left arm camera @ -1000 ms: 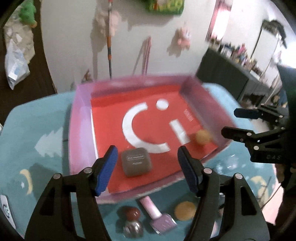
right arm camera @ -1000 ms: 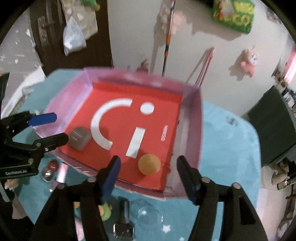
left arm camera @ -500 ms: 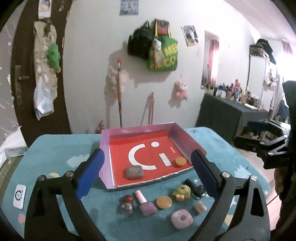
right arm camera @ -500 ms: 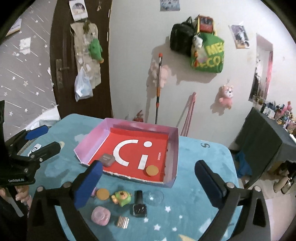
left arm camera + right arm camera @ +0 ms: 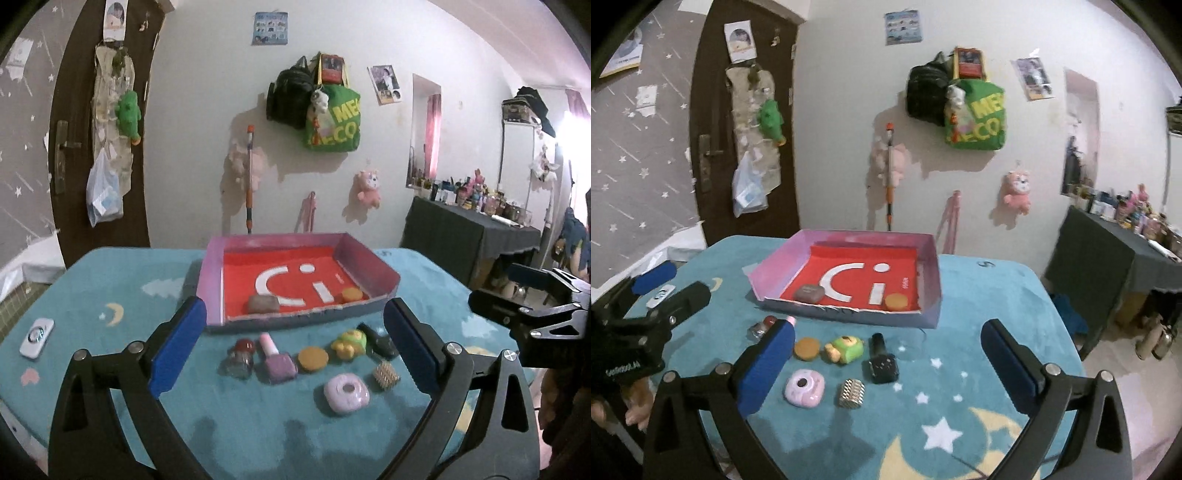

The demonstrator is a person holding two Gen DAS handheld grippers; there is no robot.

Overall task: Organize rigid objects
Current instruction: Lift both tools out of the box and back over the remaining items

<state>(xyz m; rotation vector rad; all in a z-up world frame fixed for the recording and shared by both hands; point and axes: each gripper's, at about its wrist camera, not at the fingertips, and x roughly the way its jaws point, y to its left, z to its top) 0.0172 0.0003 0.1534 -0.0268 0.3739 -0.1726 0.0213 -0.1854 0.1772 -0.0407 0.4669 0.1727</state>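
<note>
A pink-walled box with a red floor (image 5: 212, 280) (image 5: 929, 266) sits on the teal table. Inside lie a grey case (image 5: 262, 303) (image 5: 809, 292) and an orange disc (image 5: 352, 294) (image 5: 896, 301). In front of the box lie a small jar (image 5: 240, 355), a pink nail polish (image 5: 276, 357), an orange disc (image 5: 313, 358) (image 5: 806, 348), a green toy (image 5: 349, 343) (image 5: 846, 349), a black bottle (image 5: 882, 360), a pink round case (image 5: 346, 392) (image 5: 804, 387) and a gold block (image 5: 386, 374) (image 5: 851, 393). My left gripper (image 5: 293, 347) and right gripper (image 5: 886, 363) are open and empty, held back above these items.
A white remote (image 5: 37, 338) lies at the table's left edge. The wall behind holds bags (image 5: 332, 118), plush toys and a mop handle. A dark dresser (image 5: 469, 236) with bottles stands at the right.
Both grippers have pulled up and back from the box and opened wider. The grey case and orange disc stay in the box.
</note>
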